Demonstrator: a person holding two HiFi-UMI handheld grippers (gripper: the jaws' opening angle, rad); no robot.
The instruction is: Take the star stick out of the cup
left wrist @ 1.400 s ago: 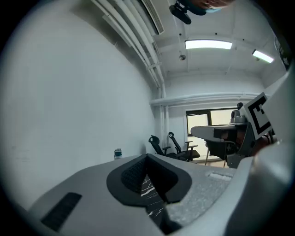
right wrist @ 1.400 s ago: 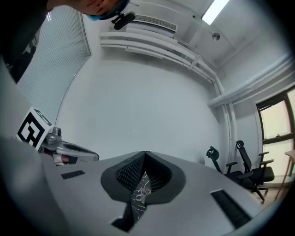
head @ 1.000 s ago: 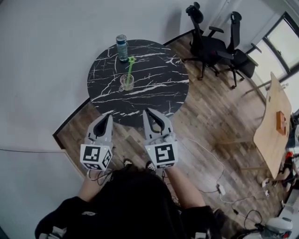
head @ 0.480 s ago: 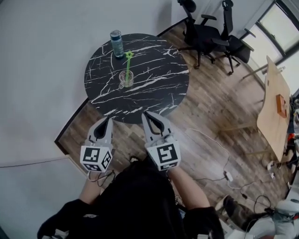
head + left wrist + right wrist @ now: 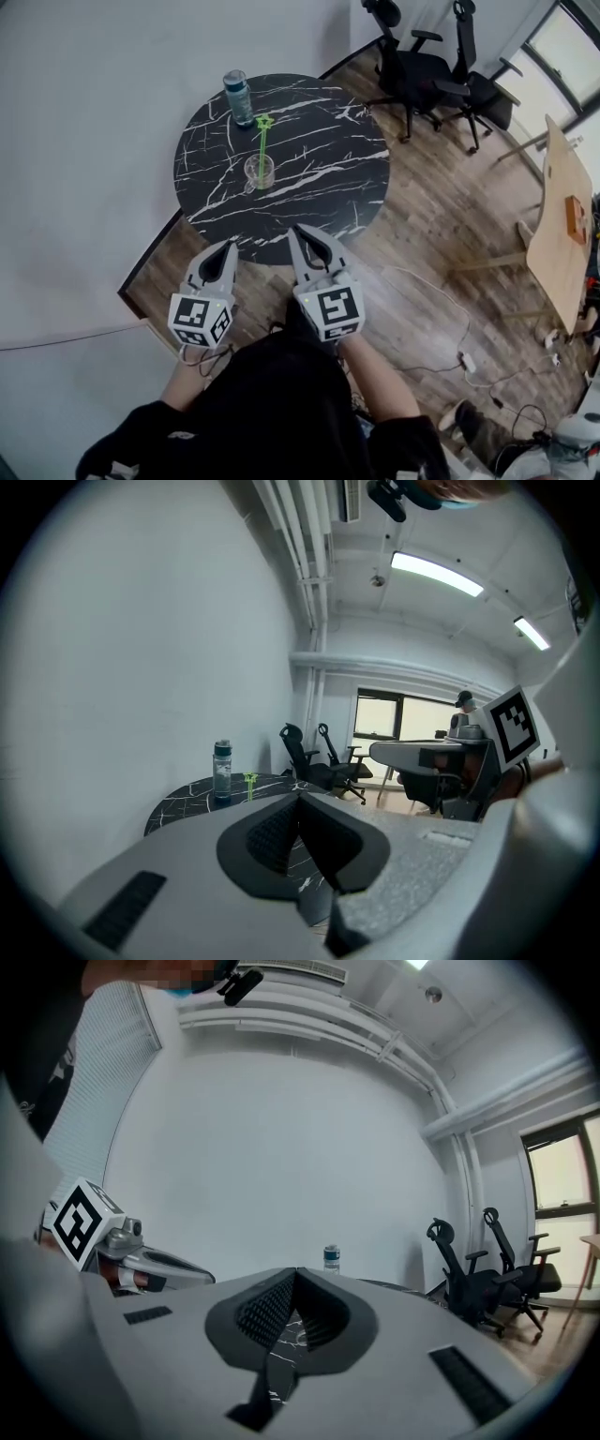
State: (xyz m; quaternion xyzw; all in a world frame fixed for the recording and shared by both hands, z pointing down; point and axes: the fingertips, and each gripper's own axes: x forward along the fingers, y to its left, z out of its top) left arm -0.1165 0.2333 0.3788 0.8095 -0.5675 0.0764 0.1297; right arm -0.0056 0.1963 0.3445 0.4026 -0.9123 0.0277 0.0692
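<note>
A green star stick (image 5: pixel 262 141) stands upright in a clear glass cup (image 5: pixel 259 172) near the middle of the round black marble table (image 5: pixel 319 187). In the left gripper view the star stick (image 5: pixel 249 781) is small and far off, past the jaws. My left gripper (image 5: pixel 229 246) and right gripper (image 5: pixel 299 230) are held side by side close to the person's body, short of the table's near edge and well away from the cup. Both are shut with nothing between the jaws.
A water bottle (image 5: pixel 238 97) stands at the table's far left edge, behind the cup. Two black office chairs (image 5: pixel 431 84) are at the back right, a wooden table (image 5: pixel 562 225) at the right, cables (image 5: pixel 459 356) on the wood floor. A grey wall runs along the left.
The head view has shifted slightly, so the table sits a little lower and to the right. Both grippers stay shut and low in front of the body.
</note>
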